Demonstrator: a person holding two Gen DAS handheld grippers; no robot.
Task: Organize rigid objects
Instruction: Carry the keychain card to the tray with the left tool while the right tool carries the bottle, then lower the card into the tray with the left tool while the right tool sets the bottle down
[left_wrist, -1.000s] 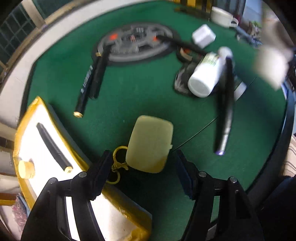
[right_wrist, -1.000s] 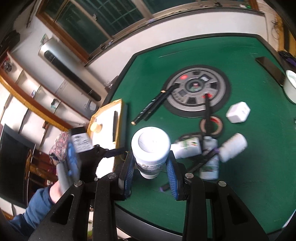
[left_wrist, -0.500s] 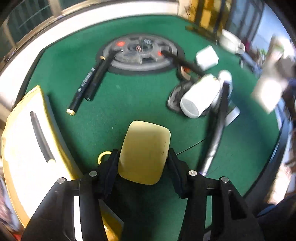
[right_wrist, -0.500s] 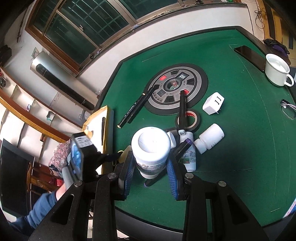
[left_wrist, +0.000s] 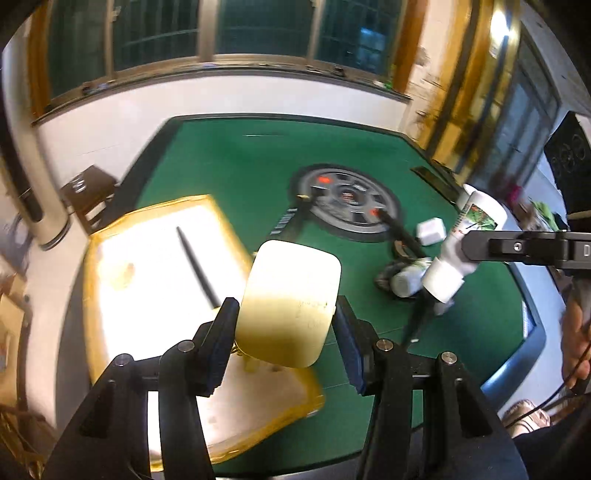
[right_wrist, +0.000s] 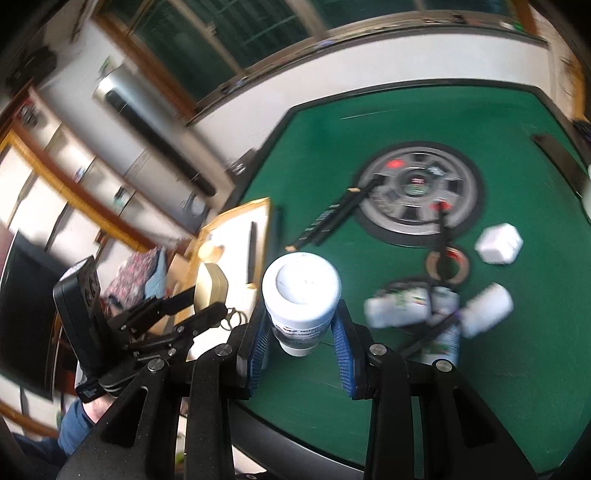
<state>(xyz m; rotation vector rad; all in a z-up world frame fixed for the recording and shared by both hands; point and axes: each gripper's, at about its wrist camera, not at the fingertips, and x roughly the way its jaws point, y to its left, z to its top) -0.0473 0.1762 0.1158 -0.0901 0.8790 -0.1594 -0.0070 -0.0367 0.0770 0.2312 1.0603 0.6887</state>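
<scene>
A green felt table with a dark raised rim fills the centre of both views; a round grey panel is set into its middle. Behind it, across the top of the frame, a white wall runs beneath a row of dark-paned windows in brown wooden frames. At upper right of the left wrist view, a yellow-brown door frame catches bright light. At left in the right wrist view, a tall silver-and-black standing unit leans against the wall, beside white shelving trimmed in wood. A small dark stool stands off the table's left corner. Both views are motion-blurred.
</scene>
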